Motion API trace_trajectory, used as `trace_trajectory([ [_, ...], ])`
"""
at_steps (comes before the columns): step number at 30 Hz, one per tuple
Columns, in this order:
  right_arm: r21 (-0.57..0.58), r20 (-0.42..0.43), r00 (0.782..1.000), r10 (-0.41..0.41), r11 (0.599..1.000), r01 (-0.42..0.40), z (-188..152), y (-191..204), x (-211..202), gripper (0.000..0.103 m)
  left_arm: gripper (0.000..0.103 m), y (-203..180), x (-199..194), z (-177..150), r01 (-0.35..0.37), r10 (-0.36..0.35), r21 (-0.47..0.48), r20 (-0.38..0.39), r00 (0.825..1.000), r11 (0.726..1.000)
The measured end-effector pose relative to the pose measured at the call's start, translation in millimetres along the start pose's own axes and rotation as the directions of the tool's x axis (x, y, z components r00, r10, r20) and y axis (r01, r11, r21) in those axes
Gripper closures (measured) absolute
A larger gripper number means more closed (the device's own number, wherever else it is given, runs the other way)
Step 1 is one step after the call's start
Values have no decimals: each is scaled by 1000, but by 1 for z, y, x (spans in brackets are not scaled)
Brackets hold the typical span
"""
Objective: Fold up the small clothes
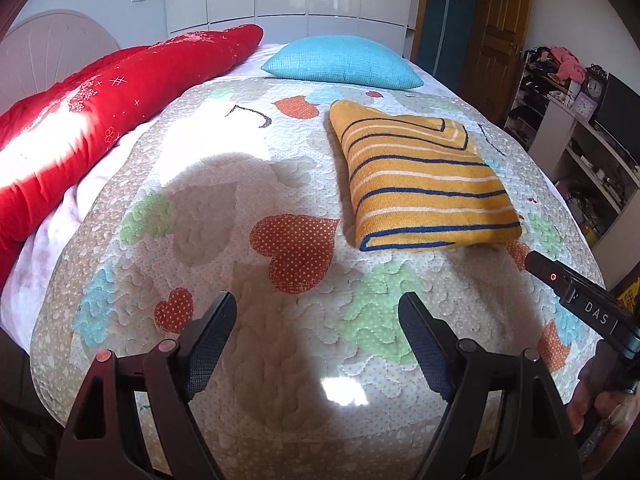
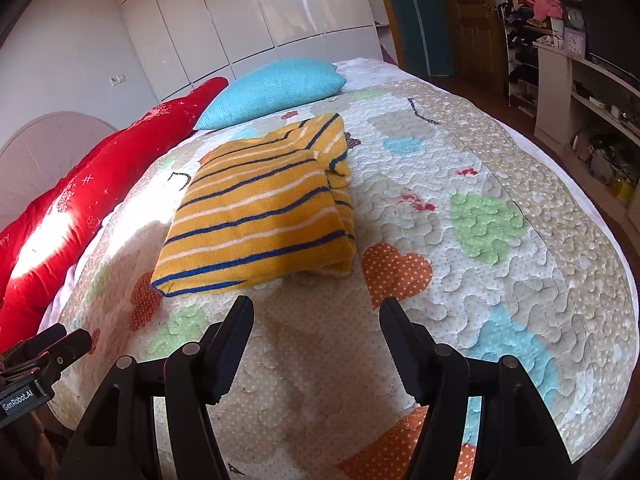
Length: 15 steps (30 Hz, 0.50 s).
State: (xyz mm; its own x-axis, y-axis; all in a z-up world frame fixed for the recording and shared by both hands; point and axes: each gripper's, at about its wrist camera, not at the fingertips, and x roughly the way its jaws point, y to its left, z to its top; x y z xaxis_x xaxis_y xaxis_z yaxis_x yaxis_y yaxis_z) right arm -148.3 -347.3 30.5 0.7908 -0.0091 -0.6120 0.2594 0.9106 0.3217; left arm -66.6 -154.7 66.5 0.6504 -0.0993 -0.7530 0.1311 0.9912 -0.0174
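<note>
Bed (image 1: 280, 360) fills both views, covered by a quilted spread printed with orange, green and blue hearts. Red duvet (image 1: 100, 120) lies bunched along its left side; turquoise pillow (image 1: 344, 60) sits at the far end. Folded sweater (image 2: 260, 208) lies flat on the spread, right of centre in the left wrist view. Sweater is mustard yellow with thin navy and white stripes, folded into a rough rectangle, folded edge nearest the cameras.

Right wrist view alone shows the sweater's right side: stacked layers and a tucked sleeve cuff. Left wrist view alone shows a striped corner panel folded onto the top far end, plus fingers of the person's hand at lower right.

Left gripper (image 1: 316, 340): jaws apart, nothing between them, over bare spread. Right gripper (image 2: 316, 340): jaws apart, empty, just short of the sweater's near edge.
</note>
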Motion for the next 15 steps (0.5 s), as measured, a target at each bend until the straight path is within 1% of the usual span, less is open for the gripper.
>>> trace_trajectory([
  [7,13,1,1000,5,1000,-5,-7,4,-12,30,21,0,-12,-5,15,-15,-6,10,1000,1000],
  [11,29,-5,1000,14,999,-14,-10,-1,-10,29,18,1,-10,-6,21,-21,-10,9,1000,1000],
  [13,51,-14,1000,16,999,-15,-10,-6,-5,29,18,5,-3,-5,40,-41,-26,-4,999,999],
  [15,69,-22,1000,19,997,-17,-10,-11,0,29,18,11,8,-3,79,-80,-57,-23,997,995],
])
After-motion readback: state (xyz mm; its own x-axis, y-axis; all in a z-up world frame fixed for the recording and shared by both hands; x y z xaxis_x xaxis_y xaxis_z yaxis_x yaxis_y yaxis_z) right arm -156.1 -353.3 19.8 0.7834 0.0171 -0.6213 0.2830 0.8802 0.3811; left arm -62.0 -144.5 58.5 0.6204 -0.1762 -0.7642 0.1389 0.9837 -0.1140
